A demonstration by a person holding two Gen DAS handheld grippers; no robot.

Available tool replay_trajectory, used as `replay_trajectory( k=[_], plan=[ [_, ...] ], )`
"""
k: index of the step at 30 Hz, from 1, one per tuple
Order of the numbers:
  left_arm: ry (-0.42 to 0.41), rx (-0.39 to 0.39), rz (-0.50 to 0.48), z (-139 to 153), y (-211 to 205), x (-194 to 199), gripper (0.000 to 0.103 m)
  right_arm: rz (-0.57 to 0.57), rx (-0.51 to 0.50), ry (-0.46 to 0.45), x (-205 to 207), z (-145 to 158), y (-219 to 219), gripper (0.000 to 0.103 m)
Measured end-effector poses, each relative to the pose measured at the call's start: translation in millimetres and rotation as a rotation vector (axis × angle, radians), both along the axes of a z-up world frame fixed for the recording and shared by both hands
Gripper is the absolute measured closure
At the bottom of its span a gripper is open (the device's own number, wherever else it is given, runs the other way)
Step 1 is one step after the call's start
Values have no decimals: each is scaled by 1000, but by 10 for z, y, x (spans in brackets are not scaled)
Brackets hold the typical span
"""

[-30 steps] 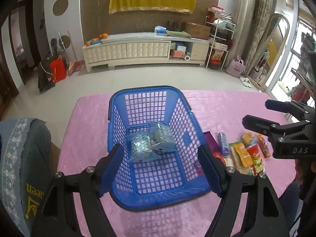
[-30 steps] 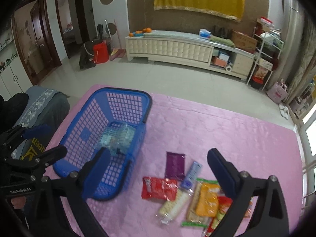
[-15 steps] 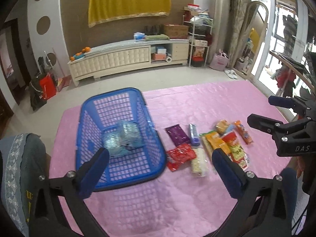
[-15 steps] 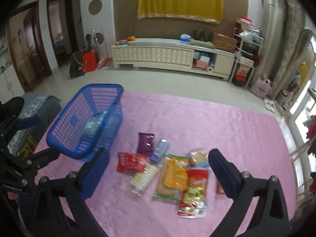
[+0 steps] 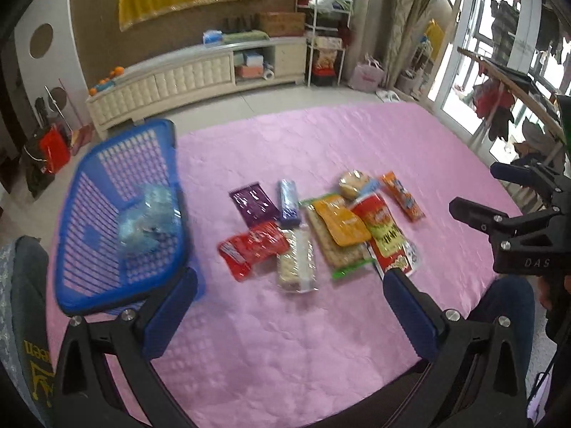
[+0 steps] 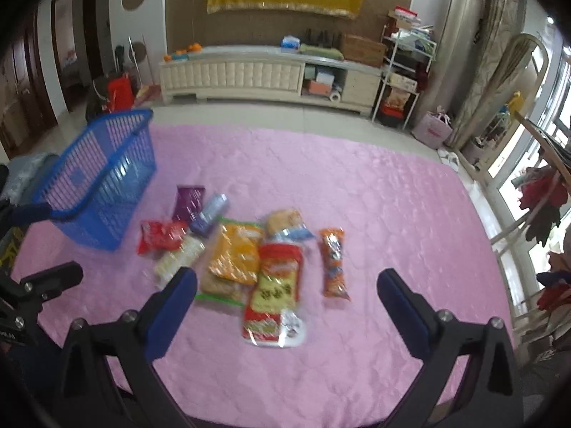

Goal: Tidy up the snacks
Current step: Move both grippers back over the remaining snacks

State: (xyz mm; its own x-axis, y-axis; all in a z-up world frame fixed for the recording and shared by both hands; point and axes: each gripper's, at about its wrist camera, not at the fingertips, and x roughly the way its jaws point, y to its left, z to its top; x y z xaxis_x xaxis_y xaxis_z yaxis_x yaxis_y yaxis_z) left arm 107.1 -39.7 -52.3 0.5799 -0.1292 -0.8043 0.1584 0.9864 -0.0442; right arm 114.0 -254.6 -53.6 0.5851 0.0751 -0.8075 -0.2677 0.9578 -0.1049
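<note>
Left gripper (image 5: pixel 289 281) hangs above the pink tablecloth (image 5: pixel 357 142), jaws spread wide and holding nothing. Right gripper (image 6: pixel 287 283) likewise stands wide apart and empty over the snack cluster. The blue plastic basket (image 5: pixel 117 285) sits at the left end of the table and contains 1 pale blue wrapped pack (image 5: pixel 148 221). The remaining snacks lie loose on the cloth to the right of the basket: a purple packet (image 5: pixel 254 203), a blue tube pack (image 5: pixel 288 199), a red packet (image 5: pixel 253 248), a clear pack of pale biscuits (image 5: pixel 296 265), an orange-yellow packet (image 5: pixel 340 223) overlapping a green-edged cracker pack (image 5: pixel 342 255), a red-and-yellow bag (image 5: pixel 387 235), a round bun pack (image 5: pixel 353 182) and an orange stick pack (image 5: pixel 402 196).
</note>
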Motion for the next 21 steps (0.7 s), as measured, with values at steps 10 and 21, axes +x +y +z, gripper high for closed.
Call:
replay_trajectory(
  k=[10,21],
  plan=[
    [119,-3,-27,-516,-248,214,0,-5,-3,135,5,-515,-191,1],
    [240,53,-18,-1074,-311,671,18,-17,43,243,263,-1002,-233,9]
  ],
)
